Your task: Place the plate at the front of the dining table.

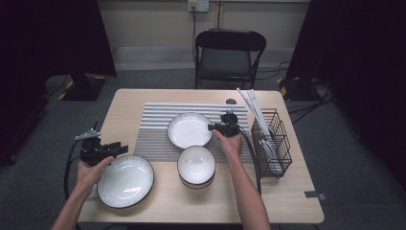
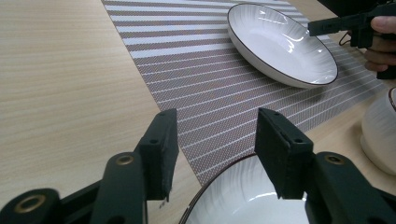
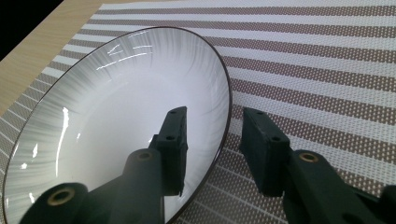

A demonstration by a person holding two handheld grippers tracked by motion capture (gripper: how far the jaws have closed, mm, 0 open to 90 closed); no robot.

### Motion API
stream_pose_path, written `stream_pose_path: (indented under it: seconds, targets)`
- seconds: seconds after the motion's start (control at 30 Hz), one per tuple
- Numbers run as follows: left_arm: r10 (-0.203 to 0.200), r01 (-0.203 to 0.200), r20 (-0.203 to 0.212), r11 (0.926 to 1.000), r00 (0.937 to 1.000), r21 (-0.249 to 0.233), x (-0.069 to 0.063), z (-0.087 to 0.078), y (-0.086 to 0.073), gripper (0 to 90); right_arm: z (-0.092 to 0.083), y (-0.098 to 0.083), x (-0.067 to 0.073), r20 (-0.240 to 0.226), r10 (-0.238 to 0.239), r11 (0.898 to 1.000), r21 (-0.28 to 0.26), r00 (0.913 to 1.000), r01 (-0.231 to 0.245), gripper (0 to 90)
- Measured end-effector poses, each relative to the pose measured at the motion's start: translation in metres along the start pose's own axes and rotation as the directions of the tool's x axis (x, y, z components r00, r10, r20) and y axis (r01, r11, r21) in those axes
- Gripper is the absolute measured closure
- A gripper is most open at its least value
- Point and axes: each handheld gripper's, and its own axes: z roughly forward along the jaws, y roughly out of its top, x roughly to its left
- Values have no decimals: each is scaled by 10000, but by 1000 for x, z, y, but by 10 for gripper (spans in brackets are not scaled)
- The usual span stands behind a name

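Bench [image 1: 143, 98], striped mat [image 1: 153, 134]. Rimmed plate [image 1: 189, 129] on mat; right tool [image 1: 225, 128] open, jaws straddling its rim, likely pre-grasp: next, close. Left tool [image 1: 103, 152] open, hovering at large plate [image 1: 125, 181].

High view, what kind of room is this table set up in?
Probably a staged recording space, not a home kitchen: black curtains flank the wooden table, one folding chair stands behind, and cables trail over grey carpet.

I see a black folding chair [image 1: 229, 52] behind the table [image 1: 129, 100], and a wire rack [image 1: 276, 143] at its right.
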Motion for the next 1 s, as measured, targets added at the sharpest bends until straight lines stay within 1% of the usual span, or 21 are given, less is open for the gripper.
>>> stream_pose_path:
  seconds: [0.1,0.13,0.17,0.2,0.23,0.27,0.37,0.4,0.43,0.5,0.53,0.57,0.6,0.63,0.73,0.8,0.83,0.9,0.93,0.97,1.0]
  targets:
    - [-114,113,-219,9999,9997,-38,4,-4,-3,447,-3,1,4,-1,-159,9998,-69,9999,159,523]
    - [-112,109,-327,9999,9994,-73,5,-4,-4,432,-5,2,6,-5,-178,9998,-76,9998,178,514]
    - [-250,247,-289,9996,9993,-108,7,-5,-6,422,-6,2,8,-64,-226,9997,-50,9997,225,510]
    - [-229,227,-316,9997,9992,-58,9,-5,-7,416,-7,2,10,-87,-293,9996,-18,9995,293,494]
    - [-259,260,-398,9997,9989,31,10,-5,-8,401,-8,2,11,-129,-312,9995,-2,9994,312,487]
    - [-184,190,-549,9998,9983,110,12,-6,-10,375,-9,1,13,-230,-398,9992,-8,9989,398,480]
    - [-184,189,-767,9998,9969,54,16,-9,-12,346,-14,-1,19,-449,-543,9985,-142,9975,537,466]
    - [-187,187,-805,9998,9966,-7,18,-10,-13,333,-15,-1,20,-501,-572,9983,-142,9971,565,461]
    - [-138,131,-659,9999,9977,-106,20,-11,-14,304,-17,-2,22,-545,-655,9978,-106,9964,650,462]
    - [-197,186,-829,9997,9964,-133,23,-13,-16,294,-20,-3,25,-730,-637,9980,-30,9953,637,463]
    - [-280,276,-859,9996,9959,-56,25,-12,-17,265,-21,-4,26,-808,-677,9976,75,9944,685,464]
    - [-300,306,-977,9995,9948,48,27,-12,-18,240,-22,-5,28,-820,-764,9970,80,9937,773,466]
    - [-211,224,-1291,9997,9914,88,28,-12,-19,248,-23,-6,29,-916,-735,9972,97,9931,747,467]
    - [-223,238,-1408,9997,9898,89,30,-12,-21,249,-24,-7,30,-1007,-773,9969,95,9919,787,465]
    - [-349,339,-1553,9994,9872,-90,33,-17,-22,249,-30,-10,33,-1039,-856,9962,94,9909,871,447]
    - [-447,442,-1764,9990,9833,-71,38,-19,-24,260,-34,-11,33,-1015,-947,9954,17,9903,954,437]
    - [-596,588,-1831,9982,9813,-96,41,-19,-26,264,-36,-12,34,-1035,-934,9956,3,9902,939,437]
    - [-636,662,-2122,9978,9751,53,45,-19,-29,283,-40,-13,35,-1084,-958,9953,5,9895,965,432]
    - [-530,578,-2269,9982,9725,143,48,-19,-31,291,-41,-13,36,-1096,-985,9951,-15,9891,989,431]
    - [-602,668,-2339,9976,9704,204,49,-18,-32,292,-44,-14,37,-1145,-978,9952,-45,9886,979,430]
    - [-642,718,-2318,9971,9706,248,50,-17,-33,292,-46,-15,37,-1204,-1003,9950,-116,9876,996,429]
